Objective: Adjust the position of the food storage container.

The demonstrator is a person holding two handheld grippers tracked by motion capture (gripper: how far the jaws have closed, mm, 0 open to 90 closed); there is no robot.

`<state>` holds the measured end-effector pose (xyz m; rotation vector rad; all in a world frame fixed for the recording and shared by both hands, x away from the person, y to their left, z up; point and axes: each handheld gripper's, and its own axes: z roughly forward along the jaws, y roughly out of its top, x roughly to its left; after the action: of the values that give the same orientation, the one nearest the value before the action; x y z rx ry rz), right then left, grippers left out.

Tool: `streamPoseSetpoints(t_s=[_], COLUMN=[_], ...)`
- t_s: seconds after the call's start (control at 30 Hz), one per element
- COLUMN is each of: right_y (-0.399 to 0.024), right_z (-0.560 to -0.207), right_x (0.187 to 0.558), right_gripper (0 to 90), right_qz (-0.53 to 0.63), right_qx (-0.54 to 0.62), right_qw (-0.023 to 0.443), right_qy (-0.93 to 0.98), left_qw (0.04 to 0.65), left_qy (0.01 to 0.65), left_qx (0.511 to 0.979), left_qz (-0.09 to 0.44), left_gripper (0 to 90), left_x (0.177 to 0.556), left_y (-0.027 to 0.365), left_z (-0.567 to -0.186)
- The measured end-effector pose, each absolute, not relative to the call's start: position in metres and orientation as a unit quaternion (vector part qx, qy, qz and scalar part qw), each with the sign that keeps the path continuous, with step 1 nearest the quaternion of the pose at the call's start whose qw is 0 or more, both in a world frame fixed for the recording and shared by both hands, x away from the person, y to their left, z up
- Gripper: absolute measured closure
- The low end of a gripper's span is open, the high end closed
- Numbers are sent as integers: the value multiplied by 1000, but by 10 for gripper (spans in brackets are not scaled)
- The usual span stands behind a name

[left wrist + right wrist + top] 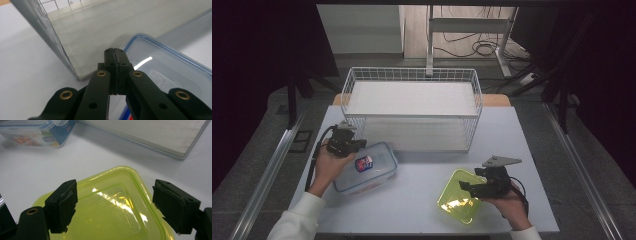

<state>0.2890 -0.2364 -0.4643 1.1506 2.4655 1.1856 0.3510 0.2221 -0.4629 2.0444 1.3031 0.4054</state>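
The left gripper (pixel 115 53) has its jaws pressed together with nothing between them, above the edge of the clear blue-rimmed container (pixel 366 167) beside the white wire basket (pixel 412 75). The right gripper (pixel 113 203) is spread wide — it hovers over the yellow-green container (pixel 460 195) on the table (pixel 422 160).

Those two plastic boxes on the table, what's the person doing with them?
A person holds a gripper in each hand. The left gripper, jaws shut, sits at the corner of the clear blue-rimmed box, beside the white wire basket. I can't tell if it pinches the rim. The right gripper hangs open over the yellow-green container and holds nothing. Both boxes rest on the table.
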Motion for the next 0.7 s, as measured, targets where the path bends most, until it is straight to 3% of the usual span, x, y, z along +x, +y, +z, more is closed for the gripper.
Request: streamPoseSetpoints(t_s=[0.7], right_y=[-235], right_z=[-465], right_x=[289], right_gripper=[201], right_qz=[394], right_qx=[385], right_qw=[85], right_qy=[830], left_qw=[319], left_qy=[479], left_qx=[799], left_qz=[174], left_gripper=[900], left_x=[363], left_y=[219], left_z=[-477])
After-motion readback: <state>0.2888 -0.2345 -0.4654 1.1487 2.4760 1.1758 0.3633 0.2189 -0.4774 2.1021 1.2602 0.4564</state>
